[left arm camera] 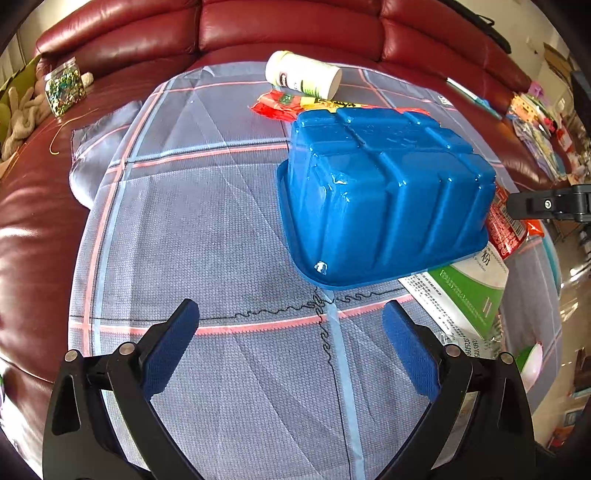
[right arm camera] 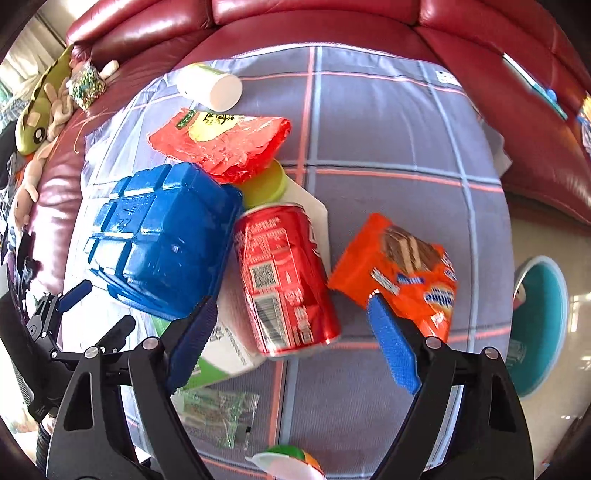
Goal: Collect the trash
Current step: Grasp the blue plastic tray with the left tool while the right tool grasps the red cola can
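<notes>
Trash lies on a plaid cloth (left arm camera: 207, 229) over a red sofa. An upside-down blue plastic tub (left arm camera: 384, 195) (right arm camera: 162, 240) lies on a green-white packet (left arm camera: 469, 291) (right arm camera: 218, 354). A red soda can (right arm camera: 284, 277) lies on its side beside the tub. An orange wafer pack (right arm camera: 402, 269), a red crinkled wrapper (right arm camera: 225, 140) (left arm camera: 280, 103), a white bottle (left arm camera: 303, 75) (right arm camera: 210, 86) and a yellow-green lid (right arm camera: 264, 184) lie around. My left gripper (left arm camera: 291, 343) is open and empty, short of the tub. My right gripper (right arm camera: 291, 343) is open, its jaws on either side of the can's near end.
A teal trash bin (right arm camera: 543, 325) stands on the floor to the right. A clear wrapper (right arm camera: 218, 413) and a green-orange cup (right arm camera: 291, 461) lie near me. A glitter jar (left arm camera: 64, 88) and plush toys (right arm camera: 40, 122) sit on the sofa's left. The sofa back (left arm camera: 288, 29) rises behind.
</notes>
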{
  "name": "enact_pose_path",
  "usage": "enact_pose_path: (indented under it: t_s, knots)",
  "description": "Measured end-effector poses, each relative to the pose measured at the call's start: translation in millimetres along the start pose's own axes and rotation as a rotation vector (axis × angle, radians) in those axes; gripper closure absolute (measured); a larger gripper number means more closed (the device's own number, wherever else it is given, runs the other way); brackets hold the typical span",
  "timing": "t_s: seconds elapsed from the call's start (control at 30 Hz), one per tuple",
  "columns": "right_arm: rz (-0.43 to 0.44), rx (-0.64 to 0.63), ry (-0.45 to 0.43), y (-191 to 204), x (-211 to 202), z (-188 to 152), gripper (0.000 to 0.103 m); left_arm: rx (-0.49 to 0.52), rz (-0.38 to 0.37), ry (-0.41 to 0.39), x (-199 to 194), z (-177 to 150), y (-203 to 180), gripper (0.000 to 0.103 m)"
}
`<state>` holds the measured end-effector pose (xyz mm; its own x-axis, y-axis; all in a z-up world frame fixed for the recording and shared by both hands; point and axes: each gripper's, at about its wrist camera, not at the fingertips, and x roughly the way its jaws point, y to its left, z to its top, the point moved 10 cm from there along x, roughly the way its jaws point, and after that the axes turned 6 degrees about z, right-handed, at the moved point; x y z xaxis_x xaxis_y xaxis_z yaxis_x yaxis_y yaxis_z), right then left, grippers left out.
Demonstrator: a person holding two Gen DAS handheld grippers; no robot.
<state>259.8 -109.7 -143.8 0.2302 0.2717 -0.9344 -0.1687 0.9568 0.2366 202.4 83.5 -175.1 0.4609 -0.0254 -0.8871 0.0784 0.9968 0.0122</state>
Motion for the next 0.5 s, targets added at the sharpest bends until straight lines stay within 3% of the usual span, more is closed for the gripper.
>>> enact_pose_path:
  t_s: [0.3, 0.5]
  knots:
    - [0.040, 0.040, 0.069, -5, 32, -1, 0.049, 0.059, 0.017, -0.020, 13, 10, -7, 0.004]
    - [0.090, 0.071, 0.069, -8, 34, -1, 0.050, 0.078, 0.023, -0.053, 20, 24, -12, 0.004]
